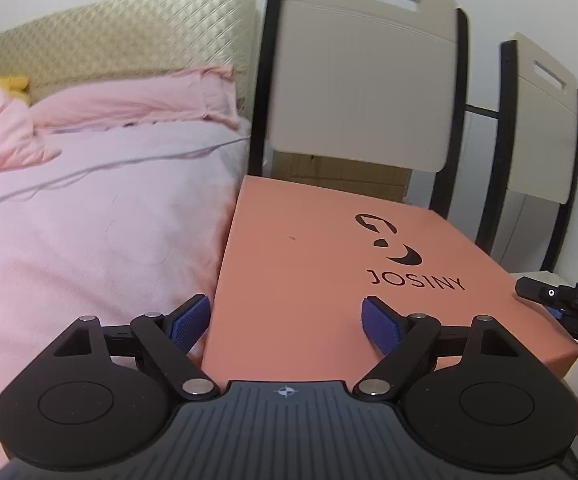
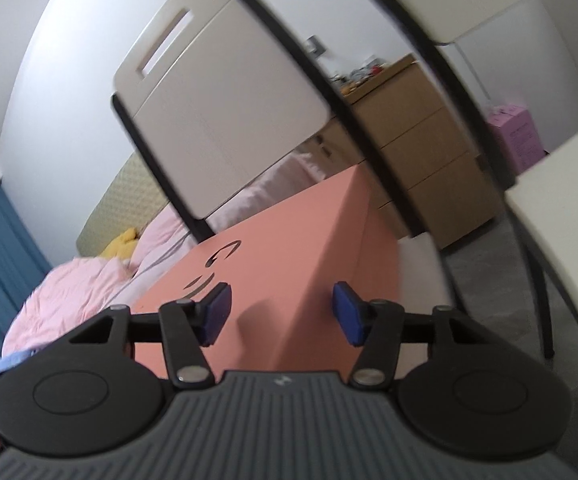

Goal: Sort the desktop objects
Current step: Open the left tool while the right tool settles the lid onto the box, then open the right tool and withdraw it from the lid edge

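Left wrist view: smooth salmon-pink box (image 1: 309,272) (black logo), both left gripper (image 1: 285,322) and right gripper (image 2: 281,312) splayed wide, empty.

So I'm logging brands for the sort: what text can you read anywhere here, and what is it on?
"JOSINY": printed black under a logo on top of the salmon box.
"DA": white letters, cut off by the frame edge, on the right gripper.
Pink box print: too blurred to read.

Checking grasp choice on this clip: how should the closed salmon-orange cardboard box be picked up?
The salmon-orange cardboard box looks too wide for one gripper. Probably clamp it between both: left gripper on its bed-side wall, right gripper on the opposite wall, since the flat lid offers no handle.
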### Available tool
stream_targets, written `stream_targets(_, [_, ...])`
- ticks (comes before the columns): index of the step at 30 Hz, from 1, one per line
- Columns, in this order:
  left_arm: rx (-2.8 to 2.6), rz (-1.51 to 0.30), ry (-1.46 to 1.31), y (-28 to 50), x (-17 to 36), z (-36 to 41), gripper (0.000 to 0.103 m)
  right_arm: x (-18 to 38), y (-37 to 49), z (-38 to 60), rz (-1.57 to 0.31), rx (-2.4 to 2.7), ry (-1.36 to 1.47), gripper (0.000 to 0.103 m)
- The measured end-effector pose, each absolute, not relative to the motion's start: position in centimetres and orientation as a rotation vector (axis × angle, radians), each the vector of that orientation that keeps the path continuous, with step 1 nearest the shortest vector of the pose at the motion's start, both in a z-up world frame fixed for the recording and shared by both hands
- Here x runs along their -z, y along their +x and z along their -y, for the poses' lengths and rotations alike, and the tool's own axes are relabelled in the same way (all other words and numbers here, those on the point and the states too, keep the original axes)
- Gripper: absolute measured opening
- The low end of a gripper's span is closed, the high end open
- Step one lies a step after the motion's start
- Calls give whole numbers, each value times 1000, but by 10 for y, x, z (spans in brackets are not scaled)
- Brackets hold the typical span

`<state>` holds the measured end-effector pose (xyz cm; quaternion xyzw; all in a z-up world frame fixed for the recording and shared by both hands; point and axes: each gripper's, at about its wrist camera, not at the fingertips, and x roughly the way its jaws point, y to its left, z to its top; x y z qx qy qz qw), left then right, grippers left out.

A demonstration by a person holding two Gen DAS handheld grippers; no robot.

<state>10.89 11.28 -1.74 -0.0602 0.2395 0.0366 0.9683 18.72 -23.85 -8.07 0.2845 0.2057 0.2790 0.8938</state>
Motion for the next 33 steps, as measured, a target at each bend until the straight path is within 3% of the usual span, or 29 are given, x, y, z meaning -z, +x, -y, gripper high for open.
stream_targets(22, [38, -588, -124, 116, 23, -113, 90, 73, 176, 244, -390, -541, 492, 58])
stream_targets(33, [9, -485, -161, 103, 14, -109, 92, 72, 177, 239, -414, -494, 437, 49])
